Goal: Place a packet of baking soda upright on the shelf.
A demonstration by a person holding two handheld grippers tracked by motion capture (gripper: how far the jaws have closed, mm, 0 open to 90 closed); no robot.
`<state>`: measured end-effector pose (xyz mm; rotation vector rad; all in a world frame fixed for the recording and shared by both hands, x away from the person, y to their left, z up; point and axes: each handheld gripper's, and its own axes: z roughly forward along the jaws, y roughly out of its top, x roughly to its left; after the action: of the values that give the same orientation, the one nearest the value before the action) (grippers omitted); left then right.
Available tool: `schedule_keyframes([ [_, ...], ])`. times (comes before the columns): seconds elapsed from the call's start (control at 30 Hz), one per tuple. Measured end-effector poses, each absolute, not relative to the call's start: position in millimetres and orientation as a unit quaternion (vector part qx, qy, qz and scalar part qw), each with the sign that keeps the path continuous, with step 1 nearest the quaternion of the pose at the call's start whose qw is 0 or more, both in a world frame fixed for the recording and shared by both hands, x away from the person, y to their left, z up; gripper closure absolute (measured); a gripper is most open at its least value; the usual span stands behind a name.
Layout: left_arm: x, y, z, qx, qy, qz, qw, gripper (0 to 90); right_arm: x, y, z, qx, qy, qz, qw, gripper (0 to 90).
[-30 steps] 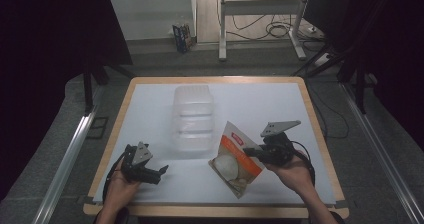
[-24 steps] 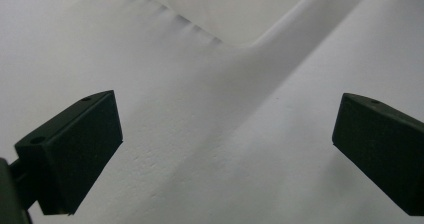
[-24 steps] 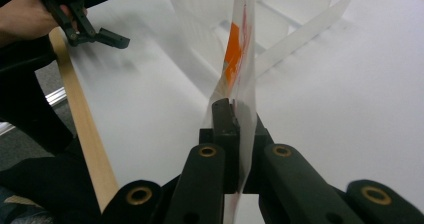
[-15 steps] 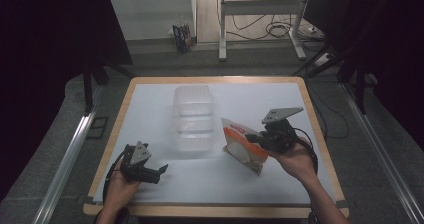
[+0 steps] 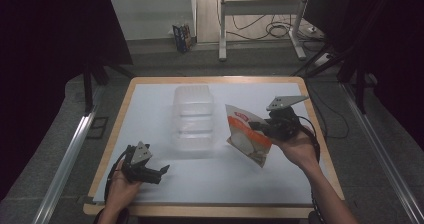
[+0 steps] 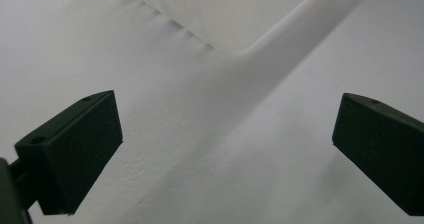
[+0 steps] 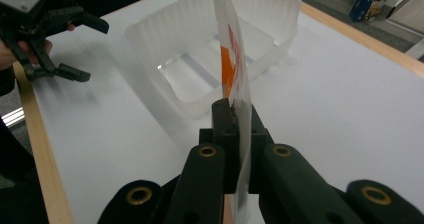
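Note:
A white and orange snack bag [image 5: 246,134] hangs edge-on above the table, pinched by my right gripper [image 5: 257,126], which is shut on its edge. In the right gripper view the bag [image 7: 231,59] rises thin between the two black jaws of the right gripper [image 7: 236,119], with a clear plastic container [image 7: 210,49] behind it. That container [image 5: 194,116] sits left of the bag at the table's middle. My left gripper [image 5: 161,173] rests low at the front left, jaws open; the left gripper [image 6: 225,144] has only white tabletop between its jaws.
The white table [image 5: 150,104] has a wooden rim [image 5: 117,134]. Metal rails run along both sides on the floor. A stand with cables [image 5: 280,29] and a small box [image 5: 182,36] are behind the table.
The right gripper has lifted the bag off the table and turned it from lying flat to standing edge-on, drifting a little toward the back. The left gripper has stayed where it was.

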<state>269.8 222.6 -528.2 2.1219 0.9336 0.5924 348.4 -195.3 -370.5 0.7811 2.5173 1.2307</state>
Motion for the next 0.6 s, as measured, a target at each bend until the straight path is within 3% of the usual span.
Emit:
schedule_keyframes([
  [0.6, 270, 222, -529, 0.825, 0.364, 0.226, 0.368, 0.0, 374, -173, -353, 0.242, 0.863, 0.427, 0.124, 88.5],
])
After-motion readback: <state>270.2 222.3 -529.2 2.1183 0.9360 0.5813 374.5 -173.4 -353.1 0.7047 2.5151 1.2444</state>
